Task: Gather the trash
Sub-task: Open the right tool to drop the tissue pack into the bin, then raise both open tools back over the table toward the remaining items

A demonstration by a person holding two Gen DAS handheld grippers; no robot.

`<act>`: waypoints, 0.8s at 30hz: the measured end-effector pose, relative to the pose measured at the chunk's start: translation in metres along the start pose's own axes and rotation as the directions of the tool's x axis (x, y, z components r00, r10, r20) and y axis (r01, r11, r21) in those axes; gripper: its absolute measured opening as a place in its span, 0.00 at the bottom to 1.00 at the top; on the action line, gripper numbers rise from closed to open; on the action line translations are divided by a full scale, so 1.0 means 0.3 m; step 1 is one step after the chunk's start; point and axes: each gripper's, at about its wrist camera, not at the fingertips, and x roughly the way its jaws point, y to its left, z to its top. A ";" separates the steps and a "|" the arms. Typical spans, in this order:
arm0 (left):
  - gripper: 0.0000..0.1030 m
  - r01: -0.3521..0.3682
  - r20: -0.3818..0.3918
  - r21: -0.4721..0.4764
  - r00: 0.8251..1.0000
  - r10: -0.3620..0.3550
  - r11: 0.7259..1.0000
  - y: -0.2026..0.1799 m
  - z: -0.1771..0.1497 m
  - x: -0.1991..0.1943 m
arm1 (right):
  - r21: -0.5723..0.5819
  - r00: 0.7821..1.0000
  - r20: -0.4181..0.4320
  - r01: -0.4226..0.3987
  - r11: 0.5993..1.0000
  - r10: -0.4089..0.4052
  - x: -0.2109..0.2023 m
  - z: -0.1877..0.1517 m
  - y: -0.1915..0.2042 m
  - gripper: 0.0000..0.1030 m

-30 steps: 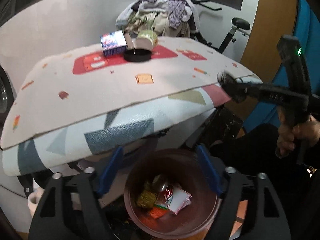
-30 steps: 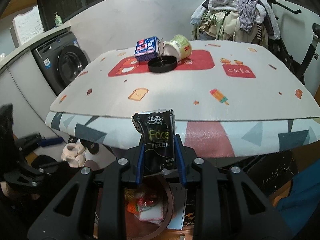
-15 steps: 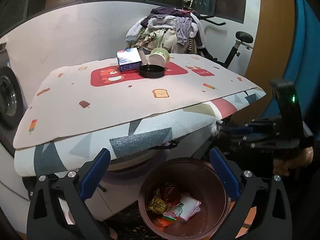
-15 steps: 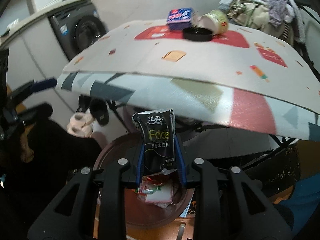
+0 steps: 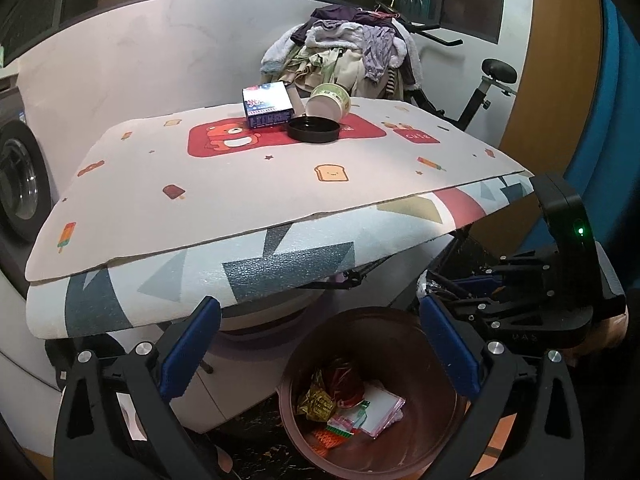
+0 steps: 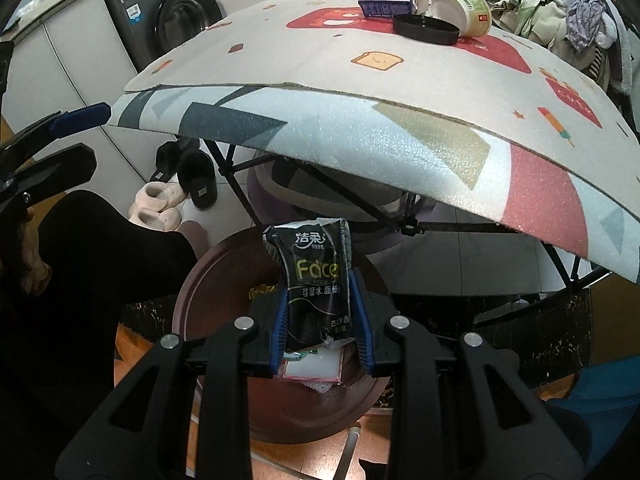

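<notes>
My right gripper (image 6: 320, 304) is shut on a black tissue packet (image 6: 316, 276), held upright just above the brown bin (image 6: 208, 276) under the table's edge. In the left wrist view it comes in from the right, over the bin's rim (image 5: 400, 314). My left gripper (image 5: 318, 304) stands wide open and empty above the bin's near side. Several wrappers (image 5: 348, 404) lie in the bin. At the table's far side sit a blue carton (image 5: 267, 105), a cup on its side (image 5: 330, 100) and a black lid (image 5: 313, 129).
The patterned table top (image 5: 240, 200) overhangs the bin, with black frame struts (image 6: 440, 226) beneath. Slippers (image 6: 160, 204) and a washing machine (image 6: 168, 12) are to the left. A clothes pile (image 5: 352, 52) covers an exercise bike behind. A person's black-clad leg (image 6: 100, 260) is beside the bin.
My right gripper has sunk with the packet from the table's edge to just above the bin and tipped downward. My left gripper's jaws have spread wider and it has shifted sideways a little.
</notes>
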 end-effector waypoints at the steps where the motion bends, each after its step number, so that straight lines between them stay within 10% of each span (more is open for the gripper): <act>1: 0.94 0.000 -0.001 -0.002 1.000 0.000 1.000 0.000 0.000 0.000 | -0.004 1.000 0.000 0.001 1.000 -0.001 -0.001 -0.001 0.002 0.31; 9: 0.94 -0.005 -0.008 -0.007 1.000 0.005 1.000 0.003 0.000 0.009 | -0.005 1.000 -0.002 -0.004 1.000 0.004 -0.003 0.001 0.002 0.40; 16: 0.94 -0.018 -0.018 -0.010 1.000 0.017 1.000 0.008 -0.004 0.019 | 0.011 1.000 0.011 0.019 1.000 -0.019 -0.010 0.005 -0.008 0.89; 24: 0.94 -0.039 -0.026 -0.015 0.999 0.038 0.999 0.010 -0.003 0.023 | 0.041 0.997 0.020 0.075 0.996 -0.076 -0.017 0.012 -0.031 0.94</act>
